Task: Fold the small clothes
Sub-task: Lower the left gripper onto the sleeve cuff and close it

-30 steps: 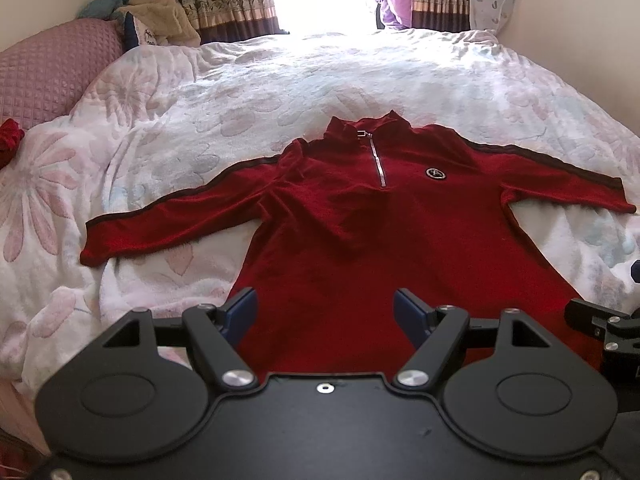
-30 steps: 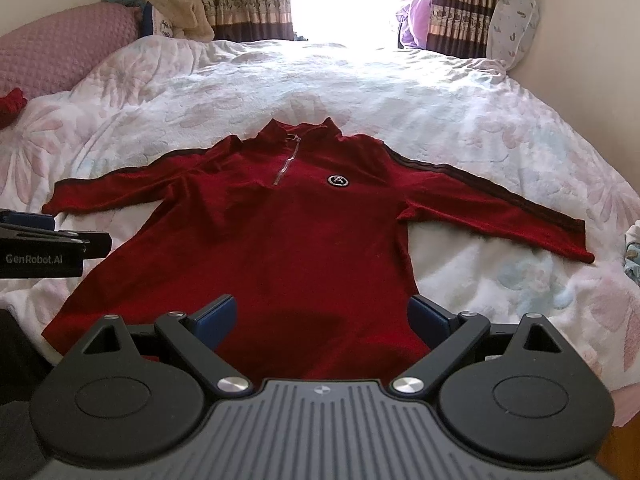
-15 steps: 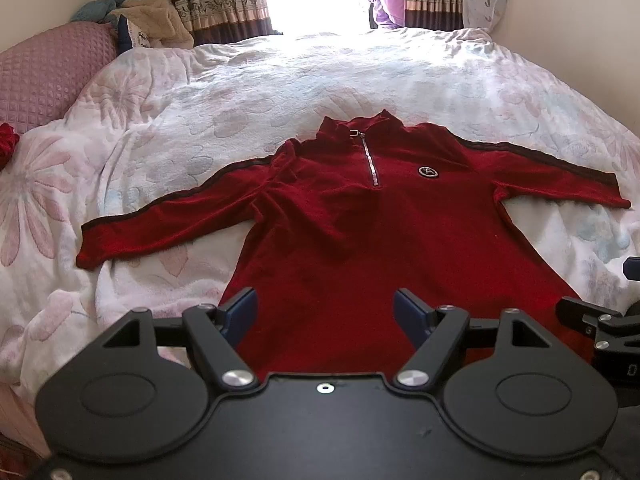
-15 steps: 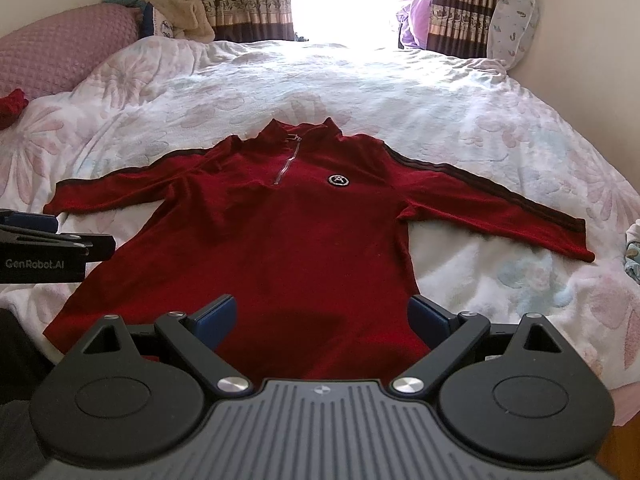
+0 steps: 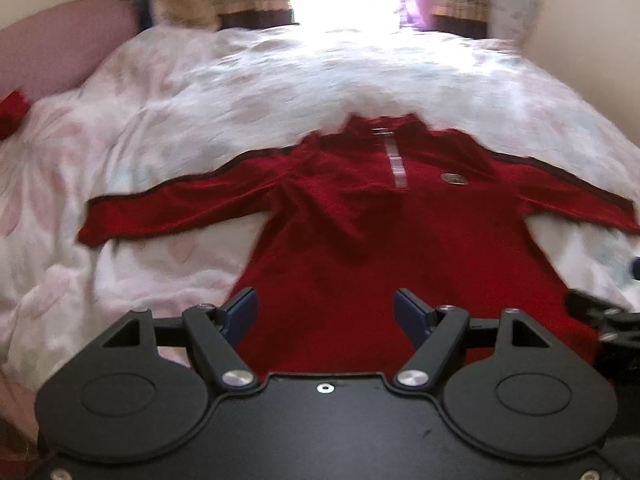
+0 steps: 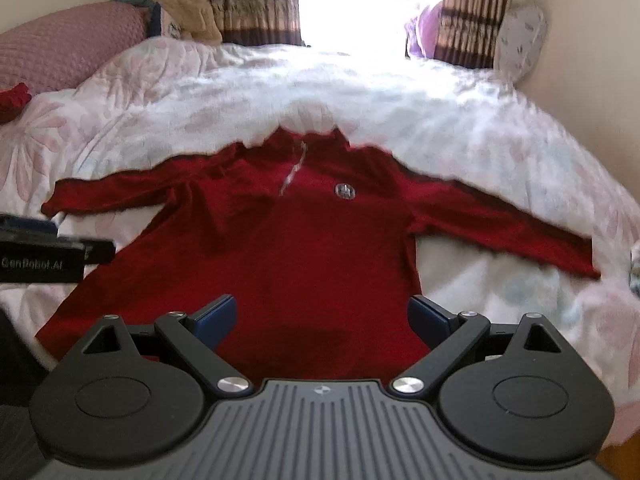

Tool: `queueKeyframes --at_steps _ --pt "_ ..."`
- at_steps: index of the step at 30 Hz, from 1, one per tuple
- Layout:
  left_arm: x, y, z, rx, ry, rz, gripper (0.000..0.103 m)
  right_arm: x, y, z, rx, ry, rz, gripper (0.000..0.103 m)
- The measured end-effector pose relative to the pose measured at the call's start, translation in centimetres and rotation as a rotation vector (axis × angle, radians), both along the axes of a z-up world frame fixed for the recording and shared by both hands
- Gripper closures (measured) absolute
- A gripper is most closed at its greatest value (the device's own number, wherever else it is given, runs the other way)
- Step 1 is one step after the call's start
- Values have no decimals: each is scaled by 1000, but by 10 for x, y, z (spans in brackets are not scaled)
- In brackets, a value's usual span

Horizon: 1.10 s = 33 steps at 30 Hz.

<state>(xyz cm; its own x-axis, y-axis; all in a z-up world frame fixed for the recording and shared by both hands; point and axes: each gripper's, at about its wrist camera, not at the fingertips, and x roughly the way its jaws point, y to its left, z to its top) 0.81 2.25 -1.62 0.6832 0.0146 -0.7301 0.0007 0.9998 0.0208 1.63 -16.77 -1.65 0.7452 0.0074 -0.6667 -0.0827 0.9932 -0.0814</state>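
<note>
A small red long-sleeved top [image 5: 360,240] [image 6: 280,248] with a short zip and a round chest badge lies flat, front up, on a white floral quilt [image 5: 200,92], both sleeves spread sideways. My left gripper [image 5: 325,312] hovers open over its lower hem, nothing between the blue pads. My right gripper [image 6: 320,318] is also open, above the hem a little further right. The left view shows the right gripper's tip [image 5: 600,316] at the right edge. In the right wrist view, the left gripper's finger [image 6: 48,256] sits at the left edge.
A pink quilted pillow [image 6: 60,48] and a small red item [image 6: 14,100] lie at the far left. Curtains [image 6: 248,4] and a bright window stand beyond the bed, with a purple bundle [image 6: 424,32] and a pale cushion [image 6: 520,44] at the far right.
Both views are now motion-blurred and the top sits lower and closer; both grippers have shifted forward over the hem, still open.
</note>
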Motion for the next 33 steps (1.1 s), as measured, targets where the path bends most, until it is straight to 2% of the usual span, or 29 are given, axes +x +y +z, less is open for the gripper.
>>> queueKeyframes --at_steps 4,6,12,17,19,23,25,26,28,29,31,33 --pt "20 23 -12 -15 -8 53 27 24 0 -4 28 -2 -7 0" --pt "36 46 -21 0 -7 121 27 40 -2 -8 55 12 12 0" --pt "96 155 -63 26 30 380 27 84 -1 -18 53 25 24 0" --pt "151 233 -93 75 42 504 27 136 9 -39 81 78 38 0" --pt "175 264 -100 79 57 550 27 156 19 -49 68 103 62 0" --pt "206 323 -115 75 14 642 27 184 37 -66 22 121 93 0" --pt "223 356 -131 94 47 712 27 190 41 -69 7 130 106 0" --pt "228 368 -140 80 88 749 27 191 43 -72 0 134 112 0" --pt "237 395 -157 -17 164 779 27 195 45 -75 -14 140 120 0" --pt "238 402 -161 -51 162 783 27 195 45 -76 -20 140 121 0" --pt "240 407 -161 -54 145 792 27 198 44 -78 -28 144 116 0" --pt "238 401 -156 -36 131 774 34 202 41 -81 -27 156 110 0"
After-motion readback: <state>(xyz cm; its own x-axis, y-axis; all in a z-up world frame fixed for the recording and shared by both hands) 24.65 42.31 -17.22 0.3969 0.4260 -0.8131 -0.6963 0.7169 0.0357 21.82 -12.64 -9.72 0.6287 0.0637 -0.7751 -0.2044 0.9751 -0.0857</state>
